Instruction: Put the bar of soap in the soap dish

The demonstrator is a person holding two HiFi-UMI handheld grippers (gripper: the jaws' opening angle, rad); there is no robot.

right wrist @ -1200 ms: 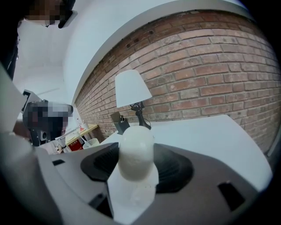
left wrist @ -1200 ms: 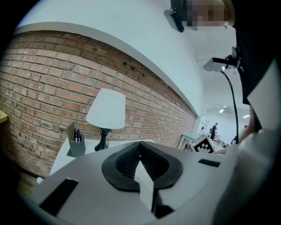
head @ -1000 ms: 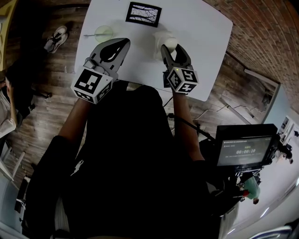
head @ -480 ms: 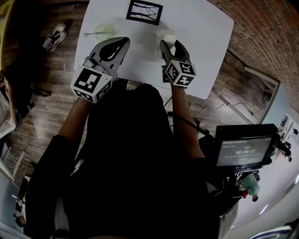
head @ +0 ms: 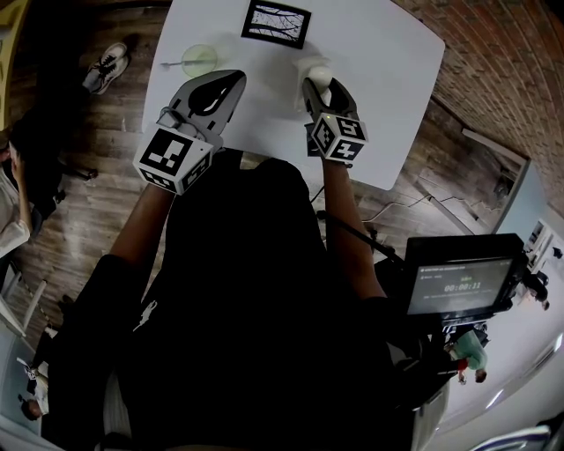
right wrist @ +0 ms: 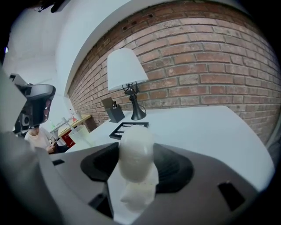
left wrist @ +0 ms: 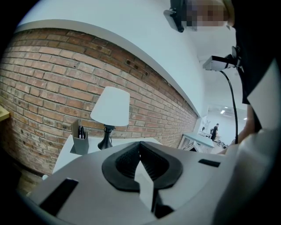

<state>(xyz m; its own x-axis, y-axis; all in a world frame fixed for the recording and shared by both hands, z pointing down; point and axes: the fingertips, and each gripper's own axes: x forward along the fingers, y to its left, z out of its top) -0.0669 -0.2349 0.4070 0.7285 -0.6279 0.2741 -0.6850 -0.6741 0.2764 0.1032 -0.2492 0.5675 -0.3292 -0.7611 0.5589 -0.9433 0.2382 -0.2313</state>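
Observation:
The white bar of soap (right wrist: 136, 147) stands on edge between the jaws of my right gripper (right wrist: 137, 163), which is shut on it. In the head view that gripper (head: 321, 86) holds the soap (head: 320, 70) over the white table (head: 388, 62), a short way in front and to the right of the black soap dish (head: 275, 23). The dish (right wrist: 128, 128) lies flat and empty ahead of the soap. My left gripper (head: 231, 81) hovers at the table's near edge, shut with nothing in it; its view shows the dark pads (left wrist: 125, 165) meeting.
A translucent cup (head: 199, 60) stands at the table's left, seen again as the cup (right wrist: 81, 132) left of the dish. A white lamp (right wrist: 127, 70) and a grey pen holder (right wrist: 115, 113) stand by the brick wall. A monitor (head: 458, 284) sits lower right.
My right gripper has moved slightly forward over the table with the soap in it. The left gripper has stayed where it was.

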